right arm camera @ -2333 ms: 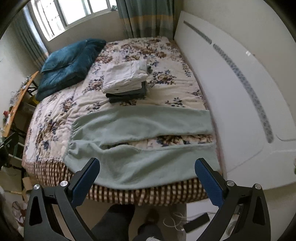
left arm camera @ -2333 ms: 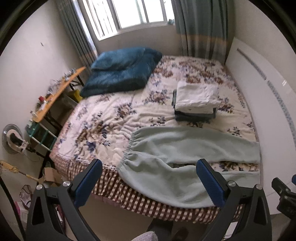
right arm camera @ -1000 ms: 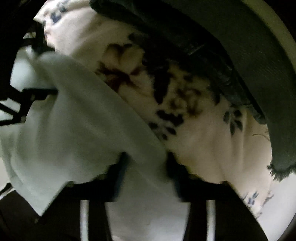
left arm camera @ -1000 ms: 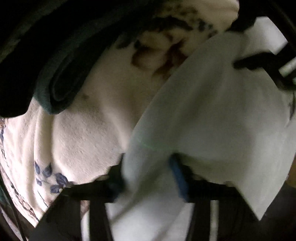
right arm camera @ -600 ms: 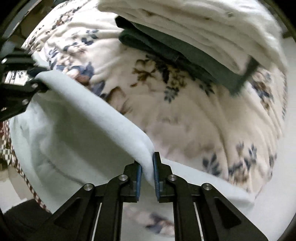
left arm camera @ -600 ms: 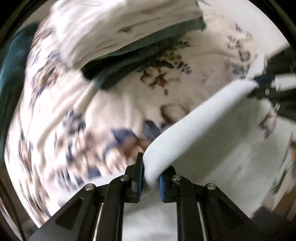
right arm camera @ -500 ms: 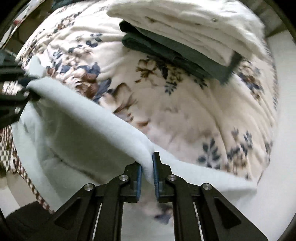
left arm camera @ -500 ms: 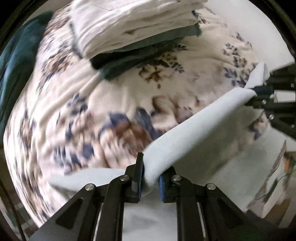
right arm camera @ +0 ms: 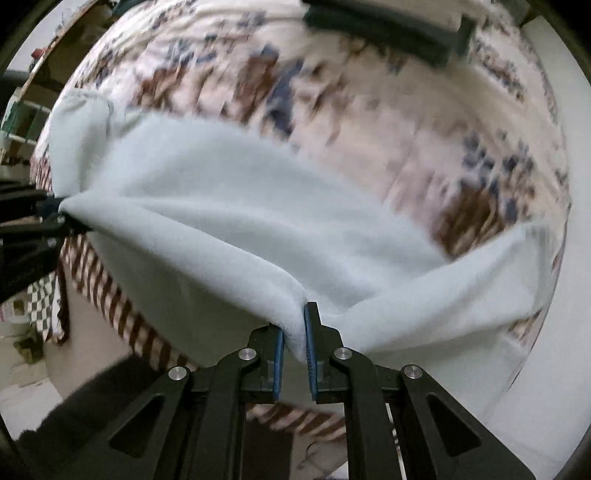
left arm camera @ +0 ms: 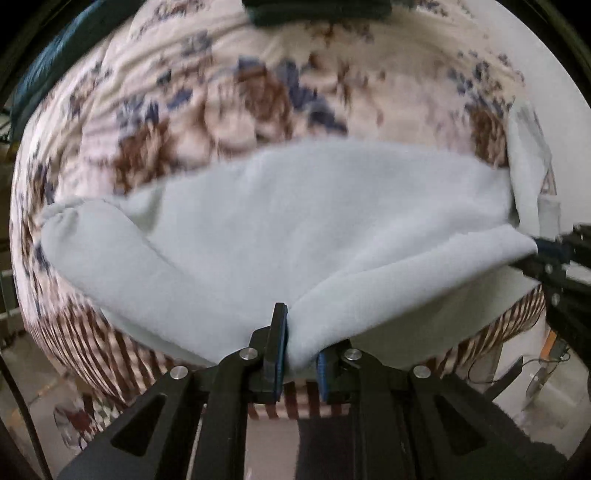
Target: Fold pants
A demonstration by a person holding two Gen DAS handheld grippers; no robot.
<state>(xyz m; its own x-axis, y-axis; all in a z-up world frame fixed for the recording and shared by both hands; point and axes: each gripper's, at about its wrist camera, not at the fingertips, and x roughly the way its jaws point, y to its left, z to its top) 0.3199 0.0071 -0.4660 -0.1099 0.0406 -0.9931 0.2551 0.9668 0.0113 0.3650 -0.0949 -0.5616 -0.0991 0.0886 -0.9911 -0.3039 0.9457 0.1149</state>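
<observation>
We count two hand-held grippers, the left hand-held gripper (left arm camera: 298, 354) and the right hand-held gripper (right arm camera: 293, 345); one pair of pants (left arm camera: 295, 229); one bed (left arm camera: 229, 96); one dark folded stack (right arm camera: 388, 26) at the far edge.

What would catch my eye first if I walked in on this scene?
The pale mint fleece pants, stretched across the near edge of the floral quilted bedspread. The black left gripper is clamped on the fabric at one spot and the black right gripper at another, lifting a fold between them. Beyond lies a dark folded garment.
</observation>
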